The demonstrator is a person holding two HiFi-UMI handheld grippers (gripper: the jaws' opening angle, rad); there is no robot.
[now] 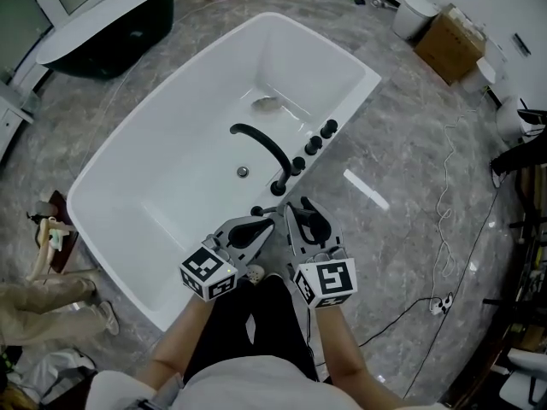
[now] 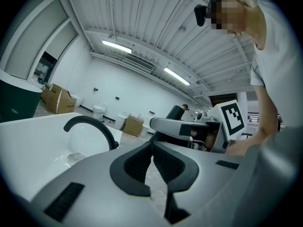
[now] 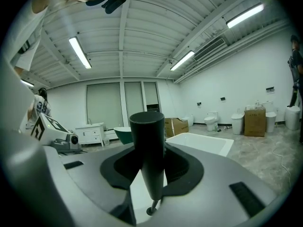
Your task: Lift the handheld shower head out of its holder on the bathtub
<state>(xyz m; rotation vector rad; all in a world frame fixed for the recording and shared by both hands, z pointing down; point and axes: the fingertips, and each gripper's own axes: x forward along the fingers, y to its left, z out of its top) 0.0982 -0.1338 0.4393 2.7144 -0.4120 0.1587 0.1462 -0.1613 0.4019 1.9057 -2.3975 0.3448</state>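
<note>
A white bathtub (image 1: 96, 178) fills the middle of the head view, with a black arched faucet (image 1: 267, 146) and black knobs (image 1: 314, 144) on its near rim. My right gripper (image 1: 305, 219) hovers over that rim, shut on the black cylindrical shower head (image 3: 147, 150), which stands upright between the pads (image 3: 182, 167); a thin stem (image 3: 151, 211) hangs from its lower end. My left gripper (image 1: 259, 227) is just left of it, shut with nothing held. In the left gripper view its pads (image 2: 135, 167) meet, and the faucet (image 2: 91, 125) and right gripper (image 2: 182, 126) lie beyond.
A dark green tub (image 1: 111, 24) stands at the back left. Cardboard boxes (image 1: 449, 45) and toilets (image 1: 414, 11) line the back right. A white cable (image 1: 444, 190) and a black cable run over the marble floor to the right. Another person's legs (image 1: 51, 297) are at the left.
</note>
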